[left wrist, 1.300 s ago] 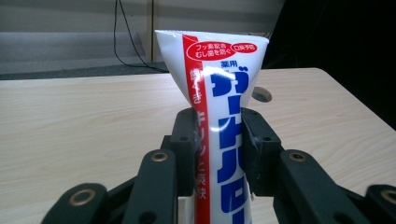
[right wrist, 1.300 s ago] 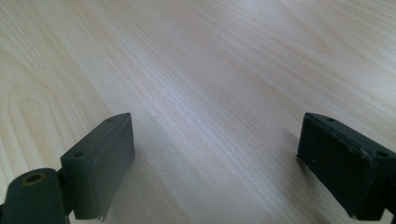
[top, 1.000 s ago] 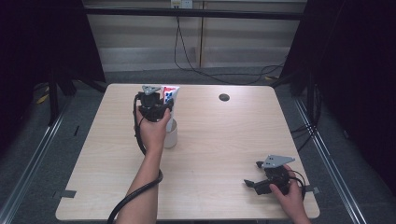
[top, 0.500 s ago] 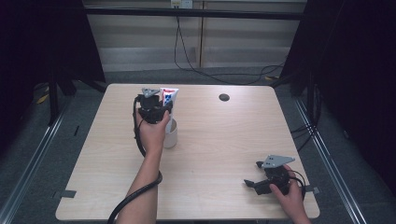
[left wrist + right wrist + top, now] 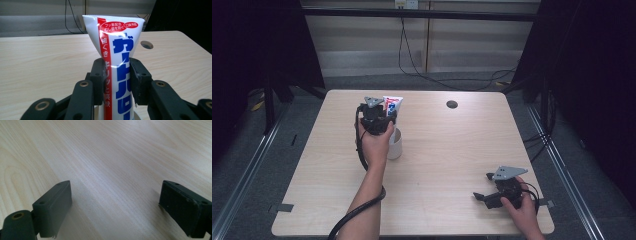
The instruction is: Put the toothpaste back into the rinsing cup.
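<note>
1. The surface [image 5: 452,165], a pale wood-grain top with a dark round hole [image 5: 452,104] near its far edge at about one o'clock from the centre, carried the same layout as in the frames from a second before; nothing on it had shifted.
2. The left tool [image 5: 379,120], held at about ten o'clock from the surface's centre, had barely moved over that second, and its jaws had kept the same pinch on the toothpaste tube [image 5: 117,67]. I judged from this that the tube was neither being lowered nor let go yet, so the placing was paused rather than finished.
3. The right tool [image 5: 492,196] lay idle at about five o'clock near the front right corner, unchanged, its jaws spread wide over bare wood in the right gripper view and holding nothing.
4. The white cup [image 5: 395,145] stood just below and on the near side of the left tool, partly hidden by the hand; the tube's lower end pointed down toward it, though whether it already sat inside I could not tell.
5. The toothpaste tube was white with a red vertical stripe and bold blue lettering, upright, its flat crimped end uppermost and widest, narrowing where the pads squeezed it.
</note>
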Tool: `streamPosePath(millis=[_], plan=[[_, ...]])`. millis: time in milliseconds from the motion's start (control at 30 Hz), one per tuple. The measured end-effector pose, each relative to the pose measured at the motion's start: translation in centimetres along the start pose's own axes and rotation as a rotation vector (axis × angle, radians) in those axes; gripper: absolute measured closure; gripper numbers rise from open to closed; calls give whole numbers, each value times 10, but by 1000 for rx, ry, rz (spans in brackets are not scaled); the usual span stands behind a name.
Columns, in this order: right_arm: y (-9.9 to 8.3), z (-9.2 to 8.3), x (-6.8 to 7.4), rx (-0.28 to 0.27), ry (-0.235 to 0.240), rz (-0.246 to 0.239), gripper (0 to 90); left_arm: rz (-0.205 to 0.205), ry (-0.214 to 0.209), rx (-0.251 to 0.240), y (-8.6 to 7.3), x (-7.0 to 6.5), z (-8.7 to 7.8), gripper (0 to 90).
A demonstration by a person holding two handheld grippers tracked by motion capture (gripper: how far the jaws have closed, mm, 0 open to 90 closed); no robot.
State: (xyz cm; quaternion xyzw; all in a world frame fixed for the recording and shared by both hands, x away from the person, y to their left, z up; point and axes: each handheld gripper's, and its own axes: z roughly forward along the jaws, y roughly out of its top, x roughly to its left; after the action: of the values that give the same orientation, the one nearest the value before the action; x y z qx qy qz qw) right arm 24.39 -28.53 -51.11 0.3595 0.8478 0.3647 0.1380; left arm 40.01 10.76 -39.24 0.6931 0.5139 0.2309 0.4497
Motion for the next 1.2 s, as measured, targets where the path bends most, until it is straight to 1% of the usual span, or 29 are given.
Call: streamPosePath(millis=[67,167,333,833,1067,1200], plan=[[0,0,0,0,0,0,105,1,-2,4,-1,1,0,679],[0,0,0,0,0,-1,104,-9,-1,3,-3,2,1,677],[0,0,0,0,0,-1,105,-7,1,8,-6,2,1,675],[0,0,0,0,0,0,104,-18,5,19,-16,3,-4,674],[0,0,0,0,0,-1,104,-18,1,15,-20,0,-8,675],[0,0,0,-1,-1,1,104,-22,0,14,-25,-1,-10,674]])
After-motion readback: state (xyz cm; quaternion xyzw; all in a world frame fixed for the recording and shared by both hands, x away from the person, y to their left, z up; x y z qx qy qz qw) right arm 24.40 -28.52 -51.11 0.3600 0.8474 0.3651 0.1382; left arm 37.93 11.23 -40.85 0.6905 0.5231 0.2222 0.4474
